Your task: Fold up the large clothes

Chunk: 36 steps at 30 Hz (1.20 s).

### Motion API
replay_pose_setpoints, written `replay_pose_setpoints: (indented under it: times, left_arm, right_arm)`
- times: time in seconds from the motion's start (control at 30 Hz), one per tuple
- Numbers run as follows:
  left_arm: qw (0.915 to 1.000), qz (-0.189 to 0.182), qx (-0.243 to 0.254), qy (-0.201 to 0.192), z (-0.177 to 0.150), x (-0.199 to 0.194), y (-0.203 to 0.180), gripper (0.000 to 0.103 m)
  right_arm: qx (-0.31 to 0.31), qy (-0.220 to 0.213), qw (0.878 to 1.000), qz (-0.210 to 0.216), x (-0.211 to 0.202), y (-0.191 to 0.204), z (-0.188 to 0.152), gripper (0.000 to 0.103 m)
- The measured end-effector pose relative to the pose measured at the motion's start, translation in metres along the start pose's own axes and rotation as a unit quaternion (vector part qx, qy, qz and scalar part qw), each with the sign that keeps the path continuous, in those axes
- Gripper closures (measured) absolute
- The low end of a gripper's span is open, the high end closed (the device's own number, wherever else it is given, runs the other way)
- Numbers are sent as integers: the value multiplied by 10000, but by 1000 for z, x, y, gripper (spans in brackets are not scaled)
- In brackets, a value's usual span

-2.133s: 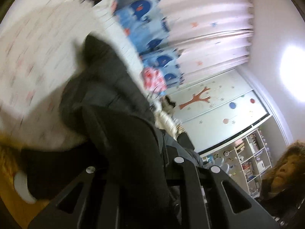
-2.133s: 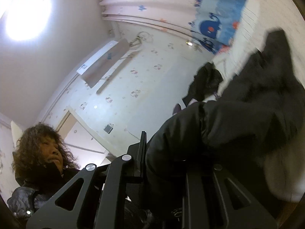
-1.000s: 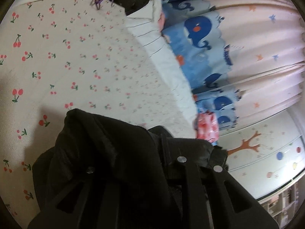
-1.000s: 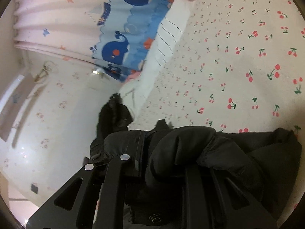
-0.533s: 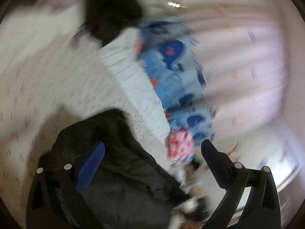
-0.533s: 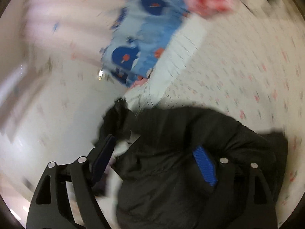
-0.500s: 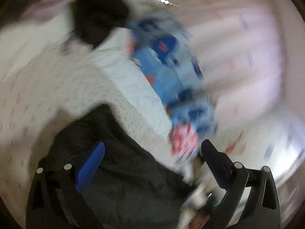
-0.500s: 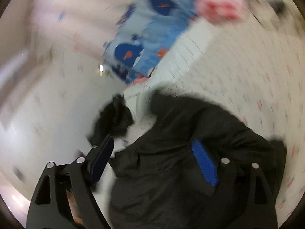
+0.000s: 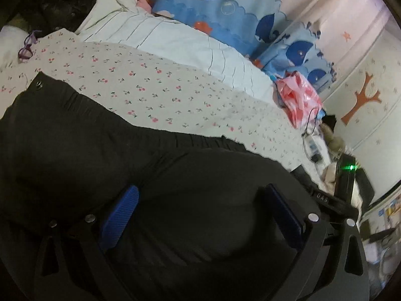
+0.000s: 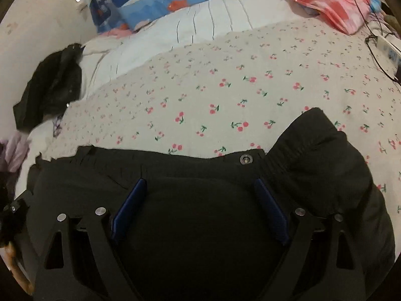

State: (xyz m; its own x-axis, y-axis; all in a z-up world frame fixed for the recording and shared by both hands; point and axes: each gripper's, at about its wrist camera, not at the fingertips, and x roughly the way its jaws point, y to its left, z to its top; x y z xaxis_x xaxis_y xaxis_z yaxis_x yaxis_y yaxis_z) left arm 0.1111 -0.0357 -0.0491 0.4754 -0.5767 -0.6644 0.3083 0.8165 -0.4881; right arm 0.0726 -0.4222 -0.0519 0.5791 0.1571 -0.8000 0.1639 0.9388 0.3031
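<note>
A large black padded jacket (image 9: 100,150) lies spread across the near part of a bed with a cherry-print sheet (image 9: 150,82). My left gripper (image 9: 200,188) hovers just over the jacket with its blue pads (image 9: 120,213) wide apart and nothing pinched between them. In the right wrist view the same jacket (image 10: 313,163) shows a metal snap (image 10: 246,159) on its far hem and a bulging sleeve at the right. My right gripper (image 10: 199,180) is over it, jaws opening, with the fabric below the pads and not gripped.
A white quilt (image 9: 175,42) and whale-print pillows (image 9: 213,7) line the far side of the bed. A pink plastic bag (image 10: 333,2) and a cabled power strip (image 10: 386,47) lie at the right. Another dark garment (image 10: 50,87) sits at the far left corner.
A second ago both grippers were shut on bunched black jacket fabric. Both jaws have since opened, and the jacket now lies flatter on the sheet. Both views have swung over the bed.
</note>
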Motion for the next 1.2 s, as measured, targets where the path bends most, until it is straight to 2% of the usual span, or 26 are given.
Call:
replay_pose_setpoints:
  times: [0.1, 0.17, 0.2, 0.23, 0.3, 0.33, 0.37, 0.4, 0.47, 0.57, 0.67, 0.73, 0.8, 0.83, 0.87, 0.93, 1.07, 1.13, 1.2]
  left_arm:
    - [9995, 295, 101, 63, 5, -17, -10, 6]
    - [9990, 196, 146, -379, 11, -43, -16, 6]
    - [9964, 287, 326, -722, 13, -57, -20, 6]
    - [9944, 432, 429, -867, 13, -61, -19, 6]
    - [9941, 665, 364, -770, 9, -49, -2, 6]
    - [9960, 693, 154, -536, 4, -36, 15, 6]
    - [9982, 315, -245, -451, -5, -27, 37, 6]
    - [9975, 181, -391, -562, -8, -27, 44, 6]
    - [9973, 397, -221, -573, -12, -25, 40, 6]
    - [9948, 869, 51, -524, -12, -32, 22, 6]
    - [9902, 832, 293, -1084, -20, -66, -8, 7]
    - [9846, 847, 759, -1328, -30, -77, -39, 6]
    - [9797, 1015, 1088, -1343, -40, -72, -57, 6]
    - [9781, 1097, 1214, -1289, -45, -65, -60, 6]
    - [9787, 1122, 1211, -1219, -47, -59, -59, 6]
    - [9840, 1135, 910, -1033, -54, -46, -44, 6]
    - [9754, 1482, 1220, -1087, -68, -42, -47, 6]
    - [9714, 1602, 1338, -1135, -73, -43, -53, 6]
    - [9686, 1671, 1408, -1186, -75, -42, -56, 6]
  right_arm:
    - [-181, -2, 9996, -202, -17, 9, 3, 19]
    - [-205, -448, 9988, -66, -46, 8, 7, 18]
    - [-289, -649, 9975, -65, -60, 12, 8, 18]
    - [-459, -846, 9953, -129, -70, 16, 6, 18]
    - [-782, -943, 9910, -532, -66, 14, -5, 13]
    - [-900, -750, 9892, -883, -48, 5, -15, 13]
    - [-687, -406, 9945, -685, -30, -13, -24, 11]
    - [-39, -327, 9994, -113, -23, -38, -30, 11]
    - [101, -354, 9992, -136, -22, -45, -29, 11]
    - [-92, -312, 9989, -351, -35, -33, -28, 12]
    - [-183, -965, 9951, 83, -85, -6, -36, 12]
    - [-625, -1087, 9920, 148, -100, 18, -46, 10]
    - [-1162, -1013, 9880, 55, -93, 42, -59, 7]
    - [-1421, -844, 9861, -161, -74, 46, -70, 7]
    - [-1433, -680, 9872, -155, -57, 43, -79, 7]
    - [-1130, -710, 9910, 100, -48, 30, -83, 7]
    - [-1163, -330, 9927, 37, -54, 34, -73, 7]
    - [-1068, -747, 9915, 42, -79, 28, -64, 7]
    - [-748, -1202, 9896, -259, -97, 8, -55, 7]
